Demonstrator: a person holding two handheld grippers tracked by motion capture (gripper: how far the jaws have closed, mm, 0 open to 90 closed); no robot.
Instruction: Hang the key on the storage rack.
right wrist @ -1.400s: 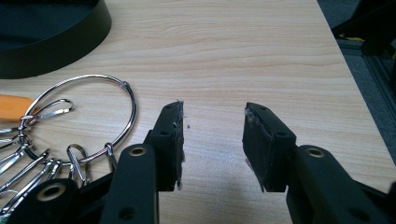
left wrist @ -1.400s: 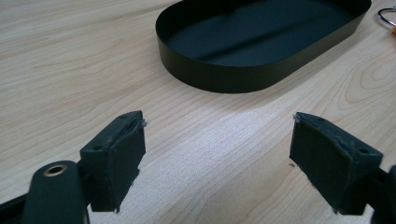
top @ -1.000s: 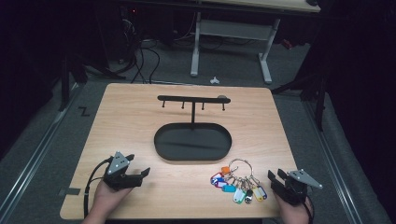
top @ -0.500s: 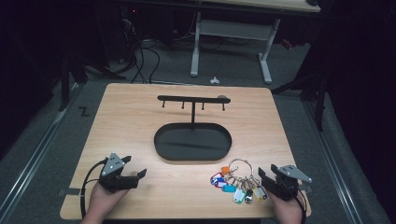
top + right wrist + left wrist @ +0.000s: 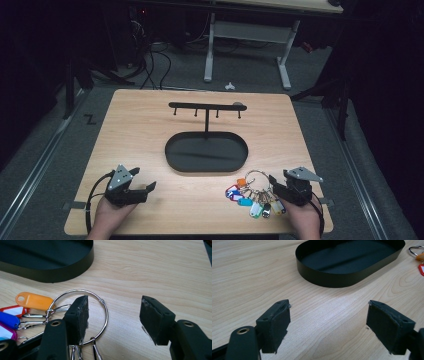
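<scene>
Keys on a steel ring (image 5: 256, 192) lie near the table's (image 5: 150, 130) front edge in the high view, just beside the right gripper (image 5: 278, 184); the left gripper (image 5: 148, 187) rests well apart, both gaping. The left gripper view shows the black oval tray (image 5: 324, 280) beyond jaws spread wide over bare wood. The right gripper view has one jaw inside the ring (image 5: 103, 315), the other outside; coloured tags (image 5: 32, 300) run off the left edge.

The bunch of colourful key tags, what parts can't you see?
- Right gripper view: the silver metal key ring is partly hidden by the right gripper.
- The blue plastic tag is cut off by the left edge.
- High view: writing on the tags is too small.
</scene>
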